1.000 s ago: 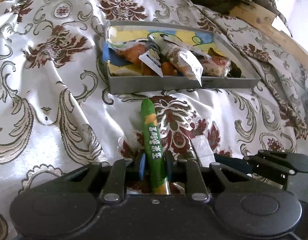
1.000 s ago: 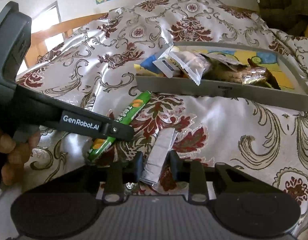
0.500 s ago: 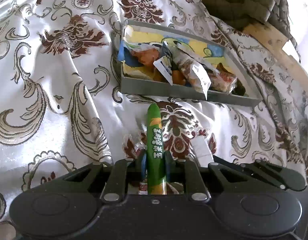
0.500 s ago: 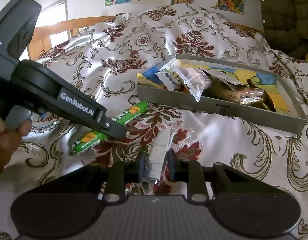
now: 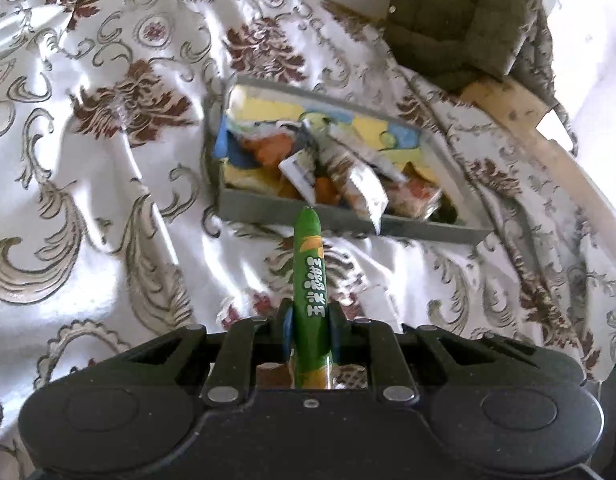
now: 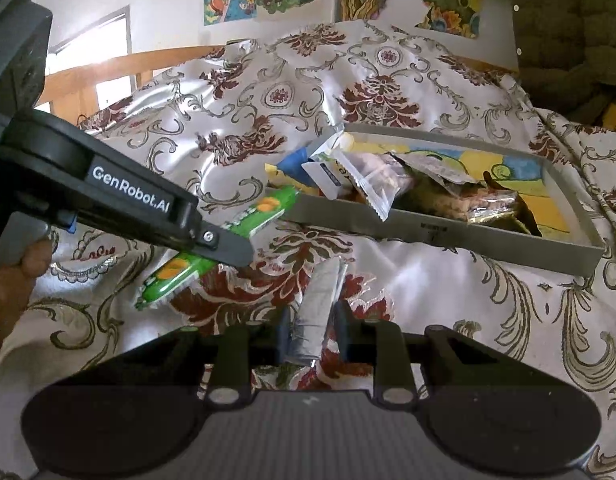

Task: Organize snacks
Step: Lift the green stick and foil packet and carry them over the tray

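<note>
Your left gripper (image 5: 310, 332) has its jaws drawn narrow and clamped on a green snack stick (image 5: 309, 280); the grip sits near the stick's rear end, so most of its length juts forward past the fingertips, nose just short of the near wall of the grey tray (image 5: 268, 210). From the right wrist view the stick hangs lifted off the patterned bedspread (image 5: 88, 220), tilted, tail drooping toward the cloth. Risk here: with so much overhang the stick could pivot or slide in the pads if its nose bumps the tray wall on the way in, so clear that rim first. Ahead of both sets of jaws, the tray already holds a loose heap of snack packets (image 5: 328, 168) crowded toward its left end, some poking above the wall; a careless drop onto that heap may roll back out or shove a clear packet over the edge. The right half of the tray floor looks barer. Your right gripper (image 6: 311, 330) has its jaws narrow too, closed on a silver foil packet (image 6: 318, 304), held by its near end, the far end reaching forward and apparently low over the cloth. Foil is slick and flat, so it could slip or buckle under a twist. The two grippers stand close, left just beside right; carrying both in at once risks a knock between them.
</note>
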